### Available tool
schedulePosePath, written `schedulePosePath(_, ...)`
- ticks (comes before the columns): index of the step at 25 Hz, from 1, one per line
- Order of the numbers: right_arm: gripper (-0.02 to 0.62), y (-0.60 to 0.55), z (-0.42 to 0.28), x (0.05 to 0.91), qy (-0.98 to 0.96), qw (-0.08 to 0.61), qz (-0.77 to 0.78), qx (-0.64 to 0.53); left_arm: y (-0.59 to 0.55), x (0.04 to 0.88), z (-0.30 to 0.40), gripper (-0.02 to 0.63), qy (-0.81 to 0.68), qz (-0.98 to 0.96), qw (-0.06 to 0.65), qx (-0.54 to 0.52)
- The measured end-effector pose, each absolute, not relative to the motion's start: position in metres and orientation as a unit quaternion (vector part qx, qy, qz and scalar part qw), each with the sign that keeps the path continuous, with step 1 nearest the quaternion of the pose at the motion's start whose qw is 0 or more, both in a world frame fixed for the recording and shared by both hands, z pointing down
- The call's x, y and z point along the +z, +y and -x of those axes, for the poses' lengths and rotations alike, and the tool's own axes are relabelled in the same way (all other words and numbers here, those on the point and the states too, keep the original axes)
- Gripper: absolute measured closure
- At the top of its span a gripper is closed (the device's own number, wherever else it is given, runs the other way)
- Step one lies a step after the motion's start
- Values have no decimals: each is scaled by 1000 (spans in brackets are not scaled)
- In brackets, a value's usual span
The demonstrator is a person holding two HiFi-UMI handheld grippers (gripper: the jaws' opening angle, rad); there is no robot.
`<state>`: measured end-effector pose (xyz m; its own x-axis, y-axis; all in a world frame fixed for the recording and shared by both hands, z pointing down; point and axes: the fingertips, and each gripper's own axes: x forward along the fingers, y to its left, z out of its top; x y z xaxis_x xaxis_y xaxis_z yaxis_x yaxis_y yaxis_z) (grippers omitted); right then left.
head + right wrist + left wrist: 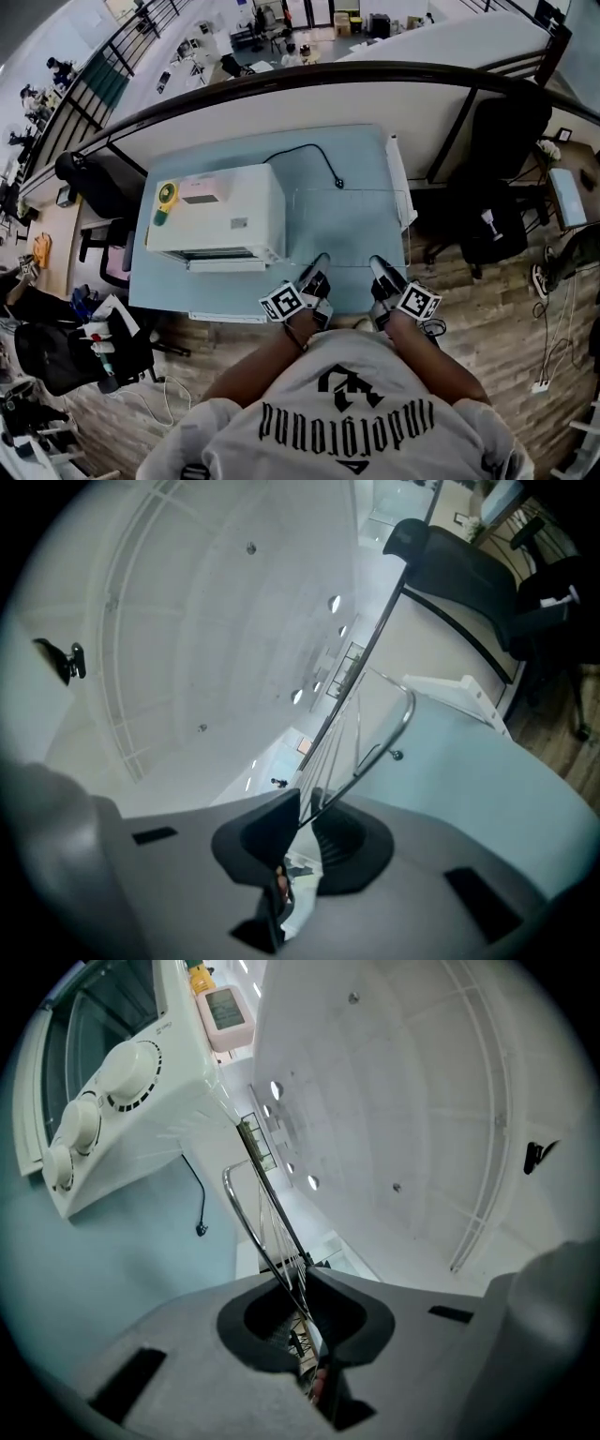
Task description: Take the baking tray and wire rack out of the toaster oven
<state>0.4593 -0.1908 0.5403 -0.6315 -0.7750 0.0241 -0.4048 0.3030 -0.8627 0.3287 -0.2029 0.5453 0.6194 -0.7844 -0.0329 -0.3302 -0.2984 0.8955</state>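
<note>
Wire rack (345, 225): near edge clamped at its corners by left claw (318, 270) and right claw (380, 270). Sits over bare table (361, 155), right of toaster oven (220, 211), table's front edge beneath claws.

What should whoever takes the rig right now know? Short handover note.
Left gripper: shut on the near edge of the wire rack.
Right gripper: shut on the same edge, further right.
The rack is out of the toaster oven, over the blue table to the oven's right. I can't tell if it touches the table.
Done: rack removed.
Left: set the rack down and release it, then take out the baking tray. It is not visible in any view, so it is probably inside the oven.
</note>
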Motion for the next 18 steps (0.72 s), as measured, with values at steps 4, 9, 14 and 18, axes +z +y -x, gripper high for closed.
schedulePosePath(4, 552, -191, -465, 552, 790, 192, 348, -466, -196, 561, -336, 575, -392, -750, 471, -247)
schedulePosePath(9, 549, -192, -467, 577, 777, 161, 343, -502, -191, 581, -337, 571, -422, -728, 486, -236)
schedulePosePath(14, 548, -202, -467, 591, 771, 153, 344, -514, -203, 593, -337, 569, -431, -721, 495, -221)
schedulePosePath(18, 543, -215, -466, 603, 765, 143, 348, -523, -216, 605, -337, 568, -433, -717, 506, -204)
